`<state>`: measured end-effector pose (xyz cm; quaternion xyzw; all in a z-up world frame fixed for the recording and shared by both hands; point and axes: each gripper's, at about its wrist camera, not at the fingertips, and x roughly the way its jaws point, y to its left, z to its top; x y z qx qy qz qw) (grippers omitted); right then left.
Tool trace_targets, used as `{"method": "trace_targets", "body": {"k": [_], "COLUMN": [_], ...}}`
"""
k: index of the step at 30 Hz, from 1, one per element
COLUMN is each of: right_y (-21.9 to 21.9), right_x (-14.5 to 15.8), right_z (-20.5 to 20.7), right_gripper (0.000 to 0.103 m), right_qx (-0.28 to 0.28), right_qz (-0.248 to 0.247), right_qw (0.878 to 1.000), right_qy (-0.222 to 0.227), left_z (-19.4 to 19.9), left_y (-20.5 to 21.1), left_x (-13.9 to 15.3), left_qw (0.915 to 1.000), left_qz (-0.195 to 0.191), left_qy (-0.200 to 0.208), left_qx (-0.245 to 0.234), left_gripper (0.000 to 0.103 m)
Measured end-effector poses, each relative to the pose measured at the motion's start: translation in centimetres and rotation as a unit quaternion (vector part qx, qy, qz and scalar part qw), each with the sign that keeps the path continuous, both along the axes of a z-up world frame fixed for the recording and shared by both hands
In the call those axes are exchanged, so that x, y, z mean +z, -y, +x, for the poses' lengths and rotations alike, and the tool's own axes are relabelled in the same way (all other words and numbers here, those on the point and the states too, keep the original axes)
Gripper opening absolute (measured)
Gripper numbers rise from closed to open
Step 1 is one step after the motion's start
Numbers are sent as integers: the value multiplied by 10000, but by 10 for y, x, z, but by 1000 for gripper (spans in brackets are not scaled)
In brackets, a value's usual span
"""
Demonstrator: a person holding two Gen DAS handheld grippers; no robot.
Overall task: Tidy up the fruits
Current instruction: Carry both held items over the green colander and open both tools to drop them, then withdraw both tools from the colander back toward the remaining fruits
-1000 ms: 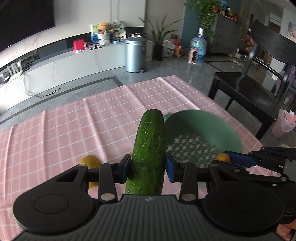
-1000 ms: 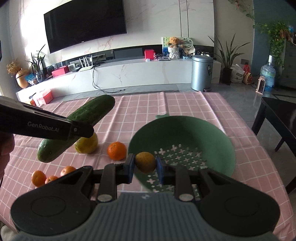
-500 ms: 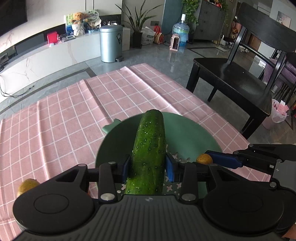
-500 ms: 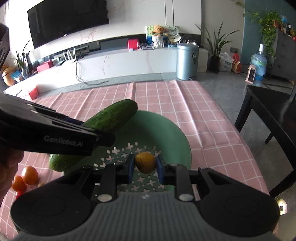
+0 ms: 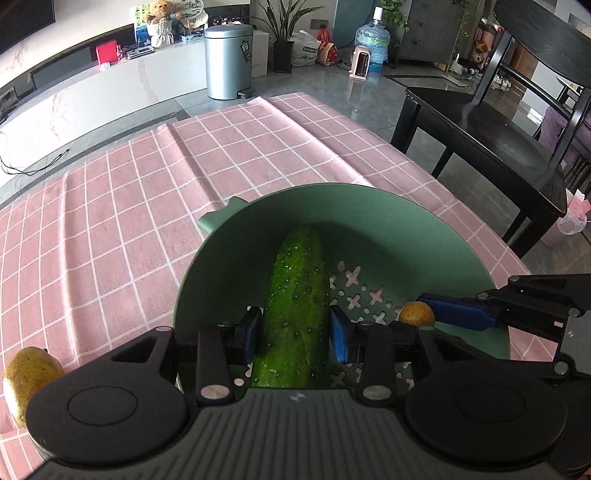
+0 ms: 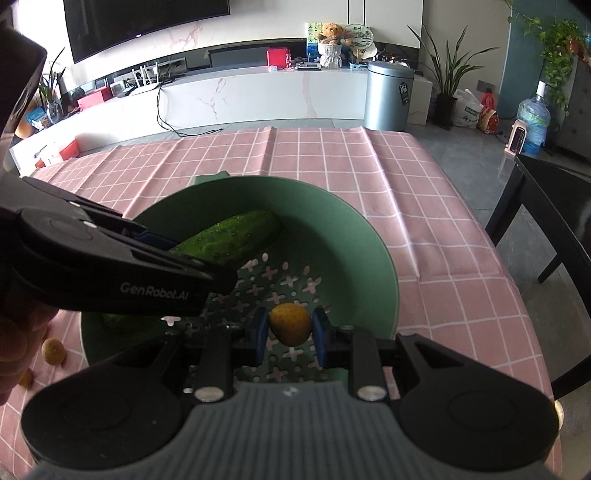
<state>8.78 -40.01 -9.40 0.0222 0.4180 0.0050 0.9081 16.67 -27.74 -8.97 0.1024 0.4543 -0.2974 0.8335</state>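
Holding, left gripper (image 5: 294, 334): its blue pads are pressed on both sides of the cucumber (image 5: 297, 310), which points forward and down into the bowl (image 5: 461, 243).
Holding, right gripper (image 6: 290, 332): its pads are clamped on a small yellow fruit (image 6: 289, 322), low over the bowl's perforated floor.
Cucumber: dark green with small bumps; its far end is over the bowl's inner wall. I cannot tell if it touches.
Bowl: green, round, with cross-shaped holes in the bottom and a small handle on the far rim.
Other fruit: a yellow mango (image 5: 27, 380) lies on the cloth (image 5: 129, 206), left of the bowl; two small round fruits (image 6: 53, 350) lie near the person's hand (image 6: 16, 343).
Surface: a table with a pink cloth in white checks, with some folds.
Room: grey tile floor, a metal bin (image 5: 228, 61), a long white cabinet (image 6: 258, 96) under a dark TV (image 6: 144, 26), plants, a water bottle (image 5: 372, 40), black chair (image 5: 517, 122) at the right.
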Motion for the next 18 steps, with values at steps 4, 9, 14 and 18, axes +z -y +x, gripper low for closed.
{"method": "trace_targets", "body": {"k": [4,9,14,18], "right_y": [-2,-4,-10,-26], "right_x": [3,14,33,52], "right_z": [1,-6,-21,-37], "right_gripper": [28,38,38,38], "right_qx": [-54,-93,-143,-64], "right_qz": [23,-43,-4,-3], "right_qw": [10000,9999,9998,9996], "right_qy": [0,75,161,276], "left_z": [3,1,-9,-26], "left_y": [-1,-10,-35,-71], "left_x": [1,23,56,72], "left_qw": [9999,9996,9980,9969], "left_qz": [-11,-264,-488,-456], "left_qy": [-124,45,244,383], "left_qx": [56,135,305,514], "left_gripper": [45,50,50,50]}}
